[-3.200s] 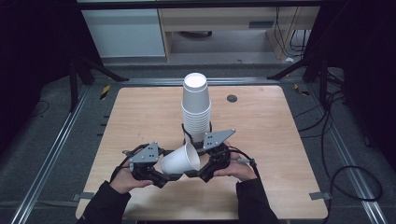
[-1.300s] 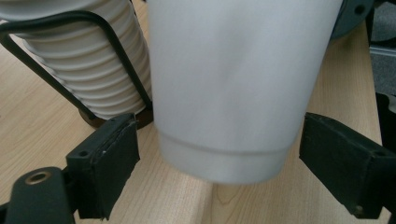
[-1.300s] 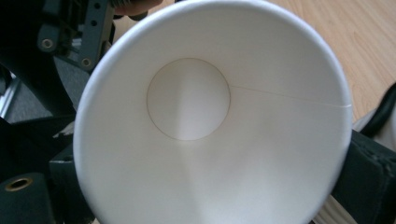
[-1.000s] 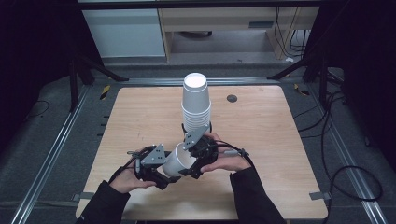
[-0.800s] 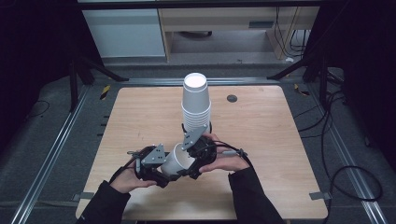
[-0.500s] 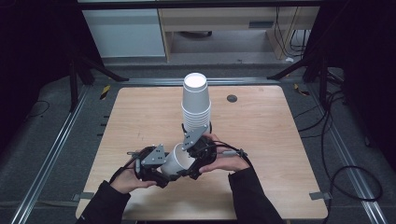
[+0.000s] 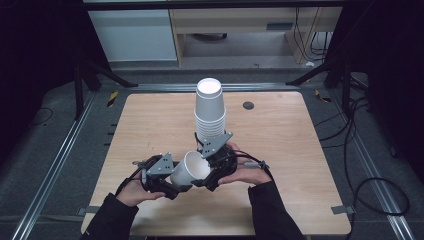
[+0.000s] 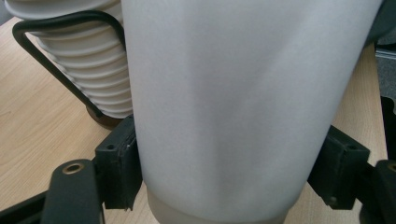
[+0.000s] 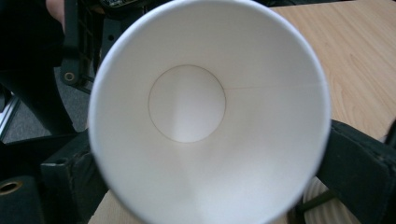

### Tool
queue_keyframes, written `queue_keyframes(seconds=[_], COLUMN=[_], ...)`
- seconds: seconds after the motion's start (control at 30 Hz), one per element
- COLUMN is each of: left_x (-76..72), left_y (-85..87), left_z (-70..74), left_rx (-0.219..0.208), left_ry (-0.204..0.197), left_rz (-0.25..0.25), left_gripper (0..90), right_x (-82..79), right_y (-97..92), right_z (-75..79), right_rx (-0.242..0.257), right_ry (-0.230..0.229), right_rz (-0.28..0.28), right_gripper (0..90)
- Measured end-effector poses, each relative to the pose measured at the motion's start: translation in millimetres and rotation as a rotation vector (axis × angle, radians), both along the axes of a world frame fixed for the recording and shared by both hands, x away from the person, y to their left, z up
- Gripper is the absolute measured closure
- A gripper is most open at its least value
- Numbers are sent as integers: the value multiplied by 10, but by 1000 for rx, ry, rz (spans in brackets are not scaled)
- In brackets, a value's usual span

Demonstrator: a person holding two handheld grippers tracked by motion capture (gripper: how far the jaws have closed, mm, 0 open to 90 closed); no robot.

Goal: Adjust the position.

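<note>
A: Change noted against three seconds back: the right gripper (image 7: 206, 181) then sat beside the paper cup (image 7: 190, 169), grey plate level; now it has rolled over and closed in on the cup's mouth end. Over the last second, hardly any motion

B: And the left gripper (image 7: 176, 186)?

A: Same place throughout. It holds the cup lying on its side just above the table (image 7: 280, 135), near the front edge, mouth pointing toward the right hand

B: Meaning for the work?

A: Judged as a handover in progress, or a two-handed steadying before the cup goes onto the stack of cups (image 7: 209, 112) just behind. Both tools appear to be on it, so neither has let go yet

B: Fingers relative to the cup?

A: In the left gripper view the cup (image 8: 243, 102) fills the gap between the jaws, both pads pressed against its wall near the base, clamped narrow on it. In the right gripper view the open mouth of the cup (image 9: 205, 107) faces the camera, with a jaw close against the rim on each side; they look shut on it, though contact is hard to confirm
</note>
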State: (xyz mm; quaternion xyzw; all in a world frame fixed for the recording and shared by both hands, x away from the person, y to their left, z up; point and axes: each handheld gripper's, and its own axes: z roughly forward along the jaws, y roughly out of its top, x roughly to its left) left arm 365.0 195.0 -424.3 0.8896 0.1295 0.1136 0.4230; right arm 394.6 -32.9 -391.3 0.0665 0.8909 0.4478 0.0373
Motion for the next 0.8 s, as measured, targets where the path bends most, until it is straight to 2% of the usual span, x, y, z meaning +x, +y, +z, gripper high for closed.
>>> queue_keyframes(seconds=[0.13, 0.2, 0.3, 0.43, 0.53, 0.8], left_x=[22, 39, 59, 57, 44, 13], left_y=[35, 63, 103, 119, 108, 57], left_z=[-14, -17, -9, 28, 39, 70], left_rx=[2, -3, -21, -75, -89, -138], left_ry=[2, 1, 1, -3, -12, -18], left_rz=[12, 22, 39, 42, 39, 26], left_gripper=[230, 230, 229, 228, 228, 227], right_x=[-9, -16, -21, -39, -62, -110], right_y=[-97, -167, -276, -372, -400, -374], right_z=[29, 49, 70, 41, -14, -137], right_rx=[25, 53, 101, 134, 153, 245], right_ry=[-7, -7, -6, -4, -1, 27], right_rz=[-17, -33, -63, -98, -118, -130], right_gripper=[48, 48, 48, 48, 46, 46])
